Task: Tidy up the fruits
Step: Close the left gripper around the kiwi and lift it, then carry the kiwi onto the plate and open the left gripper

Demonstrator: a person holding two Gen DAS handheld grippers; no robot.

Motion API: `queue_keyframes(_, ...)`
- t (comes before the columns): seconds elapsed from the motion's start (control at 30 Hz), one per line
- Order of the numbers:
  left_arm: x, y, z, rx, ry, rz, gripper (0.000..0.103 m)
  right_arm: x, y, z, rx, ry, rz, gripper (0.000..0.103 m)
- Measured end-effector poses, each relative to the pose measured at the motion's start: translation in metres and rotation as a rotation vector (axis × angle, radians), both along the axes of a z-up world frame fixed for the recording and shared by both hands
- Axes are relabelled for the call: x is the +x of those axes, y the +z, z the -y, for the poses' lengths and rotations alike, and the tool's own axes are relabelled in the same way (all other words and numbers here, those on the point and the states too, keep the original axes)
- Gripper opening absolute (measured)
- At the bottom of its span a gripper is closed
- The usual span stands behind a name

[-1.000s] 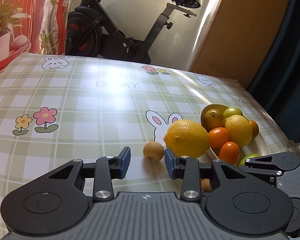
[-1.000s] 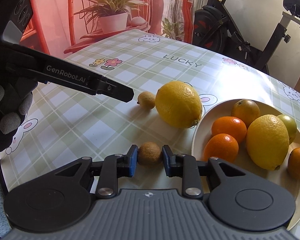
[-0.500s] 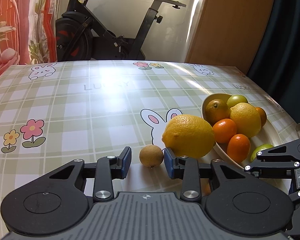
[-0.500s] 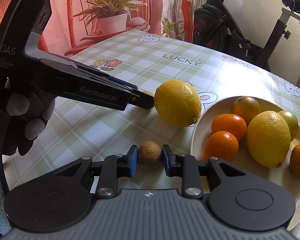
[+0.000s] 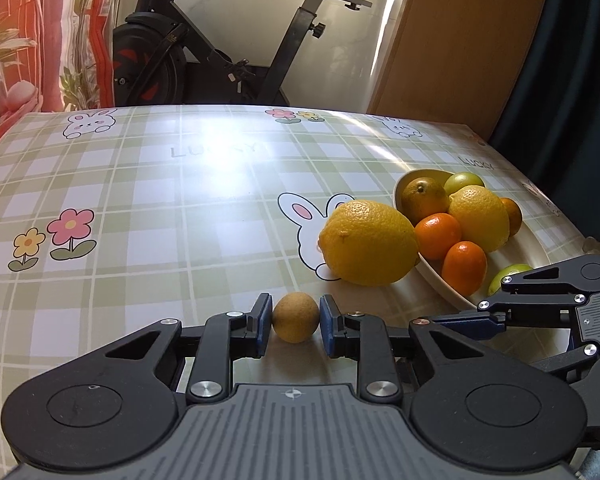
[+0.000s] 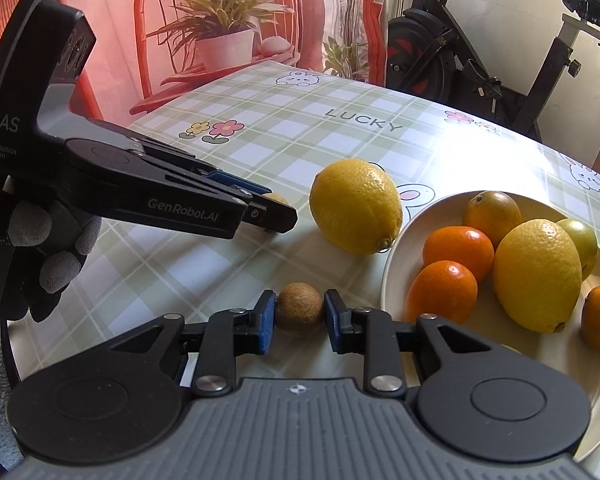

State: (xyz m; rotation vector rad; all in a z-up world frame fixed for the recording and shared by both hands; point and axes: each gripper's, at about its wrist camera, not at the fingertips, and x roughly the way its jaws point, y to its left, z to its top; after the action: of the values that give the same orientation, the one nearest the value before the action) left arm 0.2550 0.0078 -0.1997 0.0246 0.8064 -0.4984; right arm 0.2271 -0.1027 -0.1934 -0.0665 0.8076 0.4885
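Left wrist view shows the left gripper (image 5: 295,325) clenched on a small brown fruit (image 5: 295,317), its blue pads pressed to both sides while the fruit sits on the table (image 5: 148,200), near the edge closest to the person. Right wrist view shows the right gripper (image 6: 300,316) clamped the same way on a second small brown fruit (image 6: 299,309), which also rests on the checked cloth, just beside the rim of the plate (image 6: 396,264).

A big lemon (image 5: 370,242) lies loose on the table between the two grippers' reach and the plate, touching or almost touching the plate's rim. The plate sits toward the table's right edge and already carries oranges, a second lemon (image 6: 537,274) and greenish fruits.

By my reading, the step in hand is the pick: both small fruits are gripped but not yet lifted. The next move calls for raising each one clear of the cloth and carrying it over the plate's rim to a free spot. The right gripper has the short path. The left must pass over or around the big lemon without knocking it, and the two tools stand close together, so going one at a time looks safer. The big lemon remains to be placed afterward.
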Motion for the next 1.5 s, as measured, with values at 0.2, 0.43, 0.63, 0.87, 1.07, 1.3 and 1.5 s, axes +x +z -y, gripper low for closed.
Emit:
queue_keyframes(0.2, -0.021, 0.007, -0.010, -0.094, 0.086, -0.026, 0.027, -0.003, 0.001, 0.005, 0.033, -0.007, -0.007, 0.028)
queue_keyframes(0.43, -0.033, 0.019, 0.003, -0.131, 0.083, -0.018, 0.027, -0.013, 0.011, 0.011, 0.070, -0.011, 0.032, 0.028)
queue_keyframes(0.63, -0.038, 0.032, 0.023, -0.137, 0.031, 0.003, 0.027, -0.024, 0.021, 0.026, 0.110, -0.044, 0.062, 0.028)
queue_keyframes(0.87, -0.041, 0.041, 0.060, -0.129, -0.054, 0.022, 0.027, -0.034, 0.030, 0.055, 0.154, -0.111, 0.098, 0.028)
queue_keyframes(1.07, -0.039, 0.044, 0.100, -0.103, -0.141, 0.037, 0.027, -0.039, 0.036, 0.088, 0.173, -0.181, 0.138, 0.028)
queue_keyframes(1.3, -0.025, 0.032, 0.135, -0.080, -0.181, 0.012, 0.027, -0.040, 0.030, 0.134, 0.195, -0.290, 0.141, 0.028)
queue_keyframes(1.5, -0.014, 0.025, 0.156, -0.032, -0.209, 0.011, 0.027, -0.039, 0.017, 0.162, 0.196, -0.358, 0.116, 0.028)
